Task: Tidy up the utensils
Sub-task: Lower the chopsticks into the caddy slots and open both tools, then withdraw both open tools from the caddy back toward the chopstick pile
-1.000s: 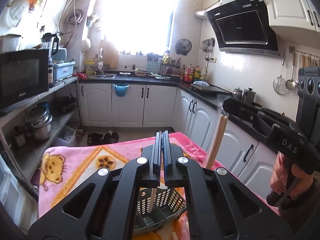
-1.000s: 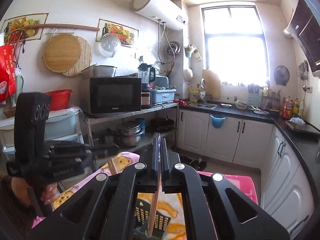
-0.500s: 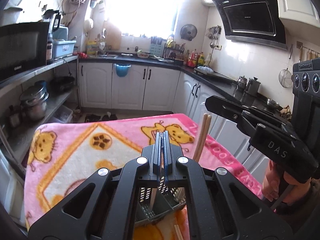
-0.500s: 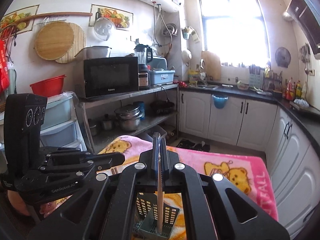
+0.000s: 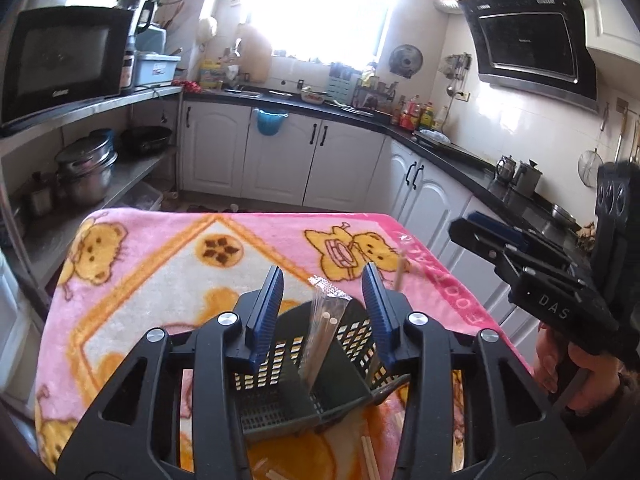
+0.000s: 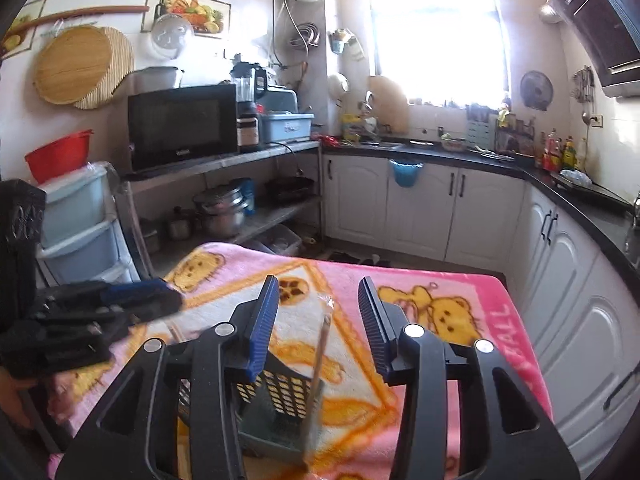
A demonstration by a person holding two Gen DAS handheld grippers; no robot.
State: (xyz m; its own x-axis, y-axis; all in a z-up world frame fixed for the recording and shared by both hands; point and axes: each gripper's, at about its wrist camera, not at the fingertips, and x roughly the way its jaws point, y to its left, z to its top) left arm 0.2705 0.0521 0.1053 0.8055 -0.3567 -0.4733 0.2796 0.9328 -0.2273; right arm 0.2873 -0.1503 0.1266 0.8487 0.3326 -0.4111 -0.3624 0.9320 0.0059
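Note:
A dark green perforated utensil basket (image 5: 276,396) sits on the pink bear blanket (image 5: 160,264). In the left wrist view my left gripper (image 5: 322,276) hovers just over it, jaws opening. A plastic-wrapped pair of wooden chopsticks (image 5: 322,336) stands loose in the basket between the blue pads (image 5: 266,312), touching neither. In the right wrist view my right gripper (image 6: 318,284) is also over the basket (image 6: 280,396), jaws opening, with a wrapped chopstick (image 6: 318,360) standing free between them. Each gripper shows in the other's view: the right gripper (image 5: 480,236) and the left gripper (image 6: 160,300).
More loose chopsticks (image 5: 370,456) lie on the blanket in front of the basket. A hand (image 5: 560,360) holds the right gripper's handle. White cabinets (image 5: 280,160) and a black counter run behind the table, and a shelf with a microwave (image 6: 182,124) and pots stands to the left.
Both grippers have sunk toward the basket. Their jaws, shut on chopsticks before, now stand apart, and the chopsticks rest in the basket, let go.

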